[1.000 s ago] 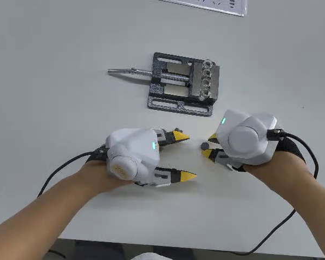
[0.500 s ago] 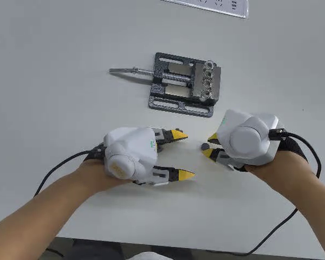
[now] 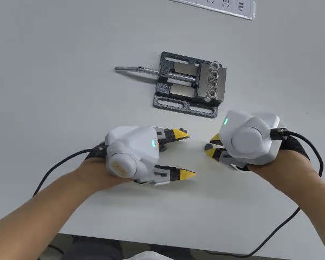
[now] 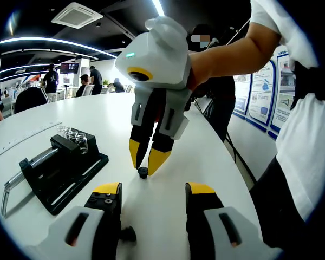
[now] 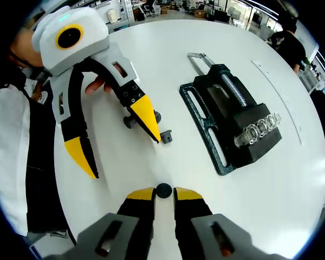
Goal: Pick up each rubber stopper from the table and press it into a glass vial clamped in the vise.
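Head view first: the right hand-held gripper is down at the counter, jaws a little apart either side of a small dark rubber stopper. The left hand-held gripper sits just left of it, jaws spread wide, holding nothing. Farther back is the vise, with a row of glass vials clamped upright in it.

Left gripper view: the stopper rests on the counter right between the right one's yellow tips.

Right gripper view: the stopper sits in the gap at the tips; can't tell if they touch it. What looks like another stopper lies farther out.

My guess is the stopper's featherlight, squishy and grippy, so a soft pinch across its sides should do. The vials are the fragile bit, so push straight down and gently.

The counter is smooth, white and a bit glossy, so the stopper could skid if nudged. The room's a big open hall with strip lights, posters on one wall and people standing far off.
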Action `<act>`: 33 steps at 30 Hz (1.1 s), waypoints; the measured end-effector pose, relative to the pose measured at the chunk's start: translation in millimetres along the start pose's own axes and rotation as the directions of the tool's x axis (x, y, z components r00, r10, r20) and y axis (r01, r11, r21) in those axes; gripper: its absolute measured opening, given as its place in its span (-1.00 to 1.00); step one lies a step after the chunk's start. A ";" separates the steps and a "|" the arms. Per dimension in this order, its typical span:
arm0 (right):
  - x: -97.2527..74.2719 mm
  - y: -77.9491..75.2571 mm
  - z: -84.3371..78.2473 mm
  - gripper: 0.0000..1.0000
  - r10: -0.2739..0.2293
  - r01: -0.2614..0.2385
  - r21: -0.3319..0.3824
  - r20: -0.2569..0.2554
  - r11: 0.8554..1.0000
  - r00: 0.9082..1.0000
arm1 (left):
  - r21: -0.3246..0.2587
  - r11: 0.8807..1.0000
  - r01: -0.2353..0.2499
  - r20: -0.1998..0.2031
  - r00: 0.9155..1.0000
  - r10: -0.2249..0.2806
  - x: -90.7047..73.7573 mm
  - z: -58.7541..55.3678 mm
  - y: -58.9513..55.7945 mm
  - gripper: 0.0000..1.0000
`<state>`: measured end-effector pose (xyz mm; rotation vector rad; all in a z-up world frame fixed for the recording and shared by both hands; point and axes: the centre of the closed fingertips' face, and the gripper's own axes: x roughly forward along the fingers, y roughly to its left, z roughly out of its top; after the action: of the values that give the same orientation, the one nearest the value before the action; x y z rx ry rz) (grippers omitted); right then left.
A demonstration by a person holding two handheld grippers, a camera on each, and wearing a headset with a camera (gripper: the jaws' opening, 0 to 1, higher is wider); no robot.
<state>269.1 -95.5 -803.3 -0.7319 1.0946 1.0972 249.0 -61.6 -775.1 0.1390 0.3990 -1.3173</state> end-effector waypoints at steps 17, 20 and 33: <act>0.6 1.1 -1.4 -0.77 0.006 -0.006 -0.009 -0.009 1.000 1.000 | 0.003 1.000 0.001 -0.002 1.000 -0.001 -0.4 -2.9 -1.4 -0.12; 0.6 1.3 -1.4 -0.77 0.006 -0.006 -0.010 -0.009 1.000 1.000 | 0.003 1.000 0.002 -0.003 1.000 -0.002 -0.7 -1.5 -2.2 -0.12; 0.7 1.5 -1.6 -0.78 0.008 -0.009 -0.021 -0.024 1.000 1.000 | 0.005 1.000 -0.001 -0.004 1.000 0.001 -1.8 0.5 -2.8 -0.12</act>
<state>267.2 -96.2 -804.4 -0.7597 1.1083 1.1114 246.1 -60.9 -773.6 0.1455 0.3992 -1.3175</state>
